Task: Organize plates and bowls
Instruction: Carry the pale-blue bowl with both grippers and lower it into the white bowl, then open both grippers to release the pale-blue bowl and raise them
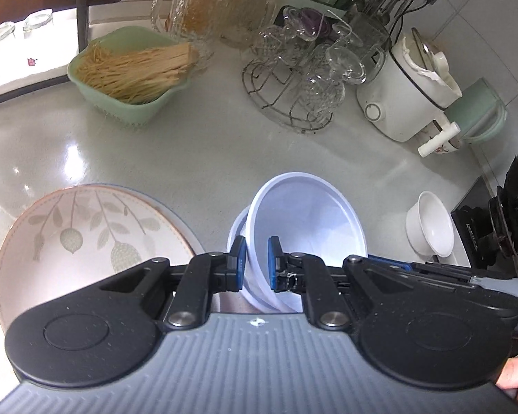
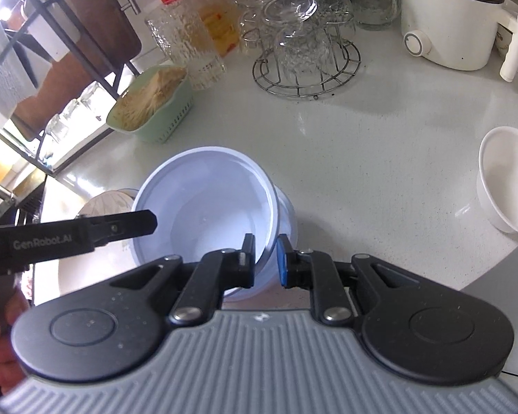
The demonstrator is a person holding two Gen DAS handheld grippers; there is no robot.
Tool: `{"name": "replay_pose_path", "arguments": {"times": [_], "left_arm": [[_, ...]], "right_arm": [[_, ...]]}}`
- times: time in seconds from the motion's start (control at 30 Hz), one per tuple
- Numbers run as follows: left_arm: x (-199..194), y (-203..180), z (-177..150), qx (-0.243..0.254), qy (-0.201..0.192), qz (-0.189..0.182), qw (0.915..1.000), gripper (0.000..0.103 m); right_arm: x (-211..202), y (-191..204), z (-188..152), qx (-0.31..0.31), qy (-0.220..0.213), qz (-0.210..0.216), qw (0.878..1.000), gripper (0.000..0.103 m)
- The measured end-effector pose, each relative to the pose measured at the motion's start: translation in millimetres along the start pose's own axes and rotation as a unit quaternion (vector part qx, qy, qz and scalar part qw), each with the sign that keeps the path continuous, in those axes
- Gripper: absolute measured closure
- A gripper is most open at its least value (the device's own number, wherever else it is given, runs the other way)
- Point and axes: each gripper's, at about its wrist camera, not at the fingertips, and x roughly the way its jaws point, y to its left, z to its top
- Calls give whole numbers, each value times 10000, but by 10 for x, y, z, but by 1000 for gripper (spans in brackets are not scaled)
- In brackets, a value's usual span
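A pale blue bowl [image 1: 310, 217] is held tilted above the grey counter; a second blue bowl seems nested under it. My left gripper [image 1: 255, 265] is shut on its near-left rim. My right gripper [image 2: 265, 258] is shut on the opposite rim of the same blue bowl [image 2: 207, 200]. A leaf-patterned plate [image 1: 86, 238] lies to the left on the counter and shows partly in the right wrist view [image 2: 110, 200]. A small white footed bowl [image 1: 431, 224] stands tilted to the right, also in the right wrist view [image 2: 507, 179].
At the back stand a green basket of dry noodles [image 1: 127, 69], glass pitchers [image 1: 197, 10], a wire rack of glasses [image 1: 310, 69] and a white electric cooker [image 1: 404, 82]. A black stove [image 1: 493, 227] is at the right. A dish rack frame [image 2: 51, 69] stands at the left.
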Motion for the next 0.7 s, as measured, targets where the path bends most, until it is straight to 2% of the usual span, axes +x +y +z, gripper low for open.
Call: {"name": "replay_pose_path", "arguments": {"times": [0.07,0.1,0.17,0.2,0.4,0.43,0.47,0.5,0.53,0.57,0.7], "left_arm": [[14,30,-6,-66,27,-15,10000,89],[18,40,-6,-93,37,8,9999,85],[13,56,1,-131,60,114,9998,57],[-11,57,13,-123,6,153,9998,53],[-184,78,70,-9,-199,134,9997,53],[-215,75,83,6,-223,133,9997,53],[-243,75,93,20,-244,124,9996,53],[-282,71,105,39,-264,109,9996,53],[-316,67,117,60,-284,99,9995,53],[-349,60,127,93,-312,93,9994,53],[-501,57,158,186,-424,35,9989,53]], "right_arm": [[6,15,-2,27,9,-36,10000,86],[9,20,0,39,27,-66,10000,86],[4,38,12,29,11,-99,9999,86],[-1,50,20,11,-16,-120,9999,86],[-117,94,52,-28,-248,-227,9994,84],[-145,105,63,-36,-292,-250,9993,75],[-174,116,72,-41,-349,-252,9991,57],[-207,125,79,-31,-423,-258,9988,47],[-242,130,83,-15,-509,-273,9983,29],[-273,138,86,-9,-602,-291,9978,23],[-335,170,95,20,-719,-423,9965,23]]}}
